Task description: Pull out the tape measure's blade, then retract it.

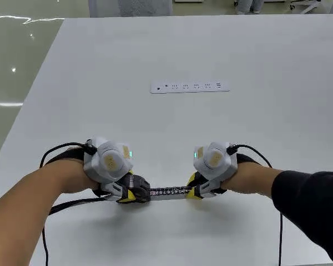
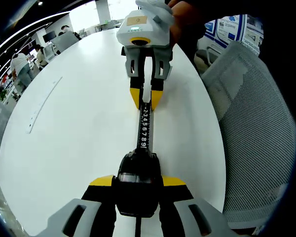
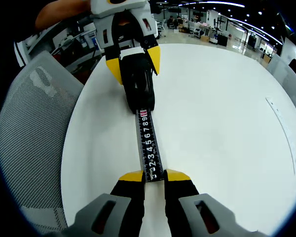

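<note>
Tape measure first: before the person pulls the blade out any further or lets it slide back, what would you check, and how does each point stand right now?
1. Left gripper shut on the tape measure case: ok.
2. Right gripper shut on the tip of the blade: ok.
3. Blade straight between the two grippers, no kink or twist: ok.
4. Table bare along the line of pull, with the power strip lying well away: ok.
5. Blade lock on the case released: cannot tell.
</note>
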Available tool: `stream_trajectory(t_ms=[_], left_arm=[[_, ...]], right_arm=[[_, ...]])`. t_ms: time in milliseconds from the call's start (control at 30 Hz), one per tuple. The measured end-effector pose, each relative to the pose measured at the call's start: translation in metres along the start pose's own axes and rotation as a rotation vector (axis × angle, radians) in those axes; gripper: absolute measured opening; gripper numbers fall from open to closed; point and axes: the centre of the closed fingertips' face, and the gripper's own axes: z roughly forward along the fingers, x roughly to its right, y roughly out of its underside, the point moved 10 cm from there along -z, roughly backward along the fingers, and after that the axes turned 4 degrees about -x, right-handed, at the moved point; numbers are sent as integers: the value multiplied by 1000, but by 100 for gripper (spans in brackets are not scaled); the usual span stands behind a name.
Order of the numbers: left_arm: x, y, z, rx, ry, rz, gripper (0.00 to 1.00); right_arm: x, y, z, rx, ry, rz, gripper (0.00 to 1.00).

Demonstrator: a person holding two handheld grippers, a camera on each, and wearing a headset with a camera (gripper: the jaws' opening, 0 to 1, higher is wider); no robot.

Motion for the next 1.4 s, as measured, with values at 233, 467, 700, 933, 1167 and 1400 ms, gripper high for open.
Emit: stream_trajectory(t_ms=[233,467,700,933,1167,1400], left_arm=[[0,0,0,1,0,1,29],[0,-1,0,2,2,2,29],[0,-1,0,3,2,3,29],[1,-1,0,3,-1,2,29],[1,0,0,1,-1,2,29],[1,0,1,2,0,1,29]], right_arm=[[0,3,-2,-4,1,-1,10],[1,7,-5,-9,3,6,10],[1,10,-7,-12,4,7,10],[2,14,-8,-14,5,11,10],[1,17,-10,-9,7,20,10],[1,20,-11,-14,10,21,10]])
